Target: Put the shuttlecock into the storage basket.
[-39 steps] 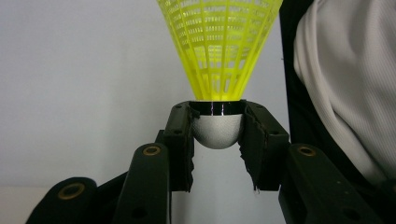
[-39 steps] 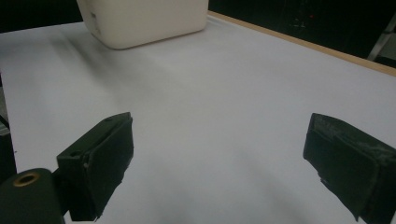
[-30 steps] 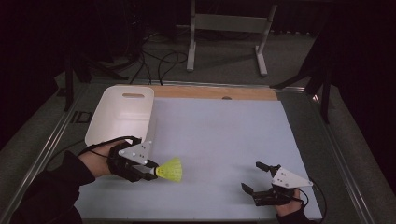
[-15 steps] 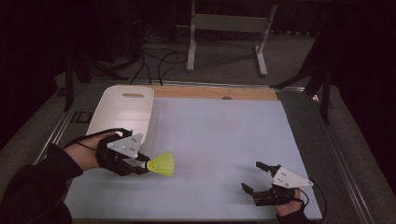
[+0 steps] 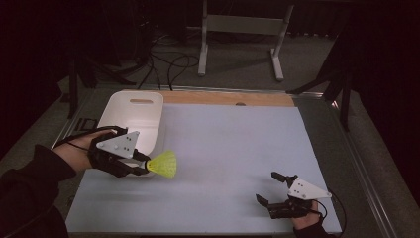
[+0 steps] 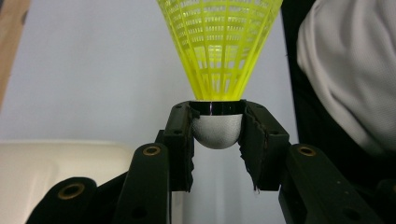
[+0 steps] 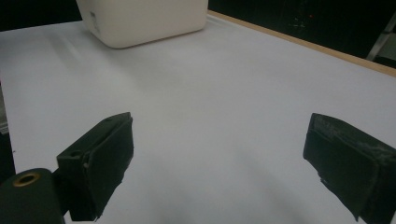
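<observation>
My left gripper (image 5: pixel 142 167) is shut on a yellow shuttlecock (image 5: pixel 163 164) and holds it above the mat, just off the near right corner of the white bin (image 5: pixel 133 116). In the left gripper view the pads clamp the shuttlecock's white rounded cork (image 6: pixel 217 130), and its yellow mesh skirt (image 6: pixel 219 44) fans away from the jaws. My right gripper (image 5: pixel 270 187) rests low at the near right of the mat, open with nothing between its jaws. Its two black pads (image 7: pixel 109 154) stand far apart over bare mat in the right gripper view.
A pale mat (image 5: pixel 233 148) covers the table, with a wooden strip (image 5: pixel 228 98) along its far edge. The white bin (image 7: pixel 140 18) stands at the far left. A metal stand (image 5: pixel 237 29) and cables lie on the dark floor beyond the table.
My left gripper has risen with the shuttlecock and shifted left, toward the bin's near corner. The right gripper has not moved.
</observation>
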The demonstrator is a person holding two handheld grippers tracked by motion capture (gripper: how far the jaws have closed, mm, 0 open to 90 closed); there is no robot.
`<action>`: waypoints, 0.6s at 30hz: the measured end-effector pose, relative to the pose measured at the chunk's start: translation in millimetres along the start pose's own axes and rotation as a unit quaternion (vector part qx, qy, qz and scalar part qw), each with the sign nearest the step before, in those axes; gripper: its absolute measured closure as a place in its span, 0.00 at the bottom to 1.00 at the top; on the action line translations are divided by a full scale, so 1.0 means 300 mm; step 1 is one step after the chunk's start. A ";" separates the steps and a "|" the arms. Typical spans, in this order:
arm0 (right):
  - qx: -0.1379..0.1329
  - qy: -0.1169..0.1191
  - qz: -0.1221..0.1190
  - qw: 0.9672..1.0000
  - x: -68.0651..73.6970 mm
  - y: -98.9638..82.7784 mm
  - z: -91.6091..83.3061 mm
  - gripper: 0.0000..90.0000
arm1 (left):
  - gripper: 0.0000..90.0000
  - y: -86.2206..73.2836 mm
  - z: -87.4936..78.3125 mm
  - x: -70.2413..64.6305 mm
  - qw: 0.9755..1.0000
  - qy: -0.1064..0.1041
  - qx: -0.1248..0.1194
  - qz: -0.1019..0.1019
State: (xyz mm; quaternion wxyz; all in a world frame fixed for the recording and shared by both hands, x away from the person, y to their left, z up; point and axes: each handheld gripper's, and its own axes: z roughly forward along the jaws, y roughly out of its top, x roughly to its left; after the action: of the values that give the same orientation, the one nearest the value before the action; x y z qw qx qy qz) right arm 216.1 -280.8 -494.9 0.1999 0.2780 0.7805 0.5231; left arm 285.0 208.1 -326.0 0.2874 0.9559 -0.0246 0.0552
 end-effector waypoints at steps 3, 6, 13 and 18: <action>0.000 0.000 0.000 1.000 0.000 0.000 0.000 0.09 | 0.73 -0.013 -0.014 0.013 1.000 0.006 0.000 -0.006; 0.000 0.000 0.000 1.000 0.000 0.000 0.000 0.09 | 0.73 -0.028 -0.033 0.029 1.000 0.013 -0.001 -0.009; 0.000 -0.001 -0.004 1.000 0.001 0.000 0.003 0.09 | 0.73 -0.068 -0.059 0.058 1.000 0.025 -0.010 0.001; 0.000 -0.001 -0.004 1.000 0.000 -0.001 0.003 0.09 | 0.73 -0.092 -0.079 0.078 0.999 0.036 -0.012 -0.005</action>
State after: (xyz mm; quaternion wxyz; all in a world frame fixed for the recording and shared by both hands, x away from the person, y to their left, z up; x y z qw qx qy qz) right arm 216.7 -280.2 -495.4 0.2025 0.2749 0.7818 0.5217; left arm 308.1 243.8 -318.7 0.2999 0.9498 -0.0103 0.0884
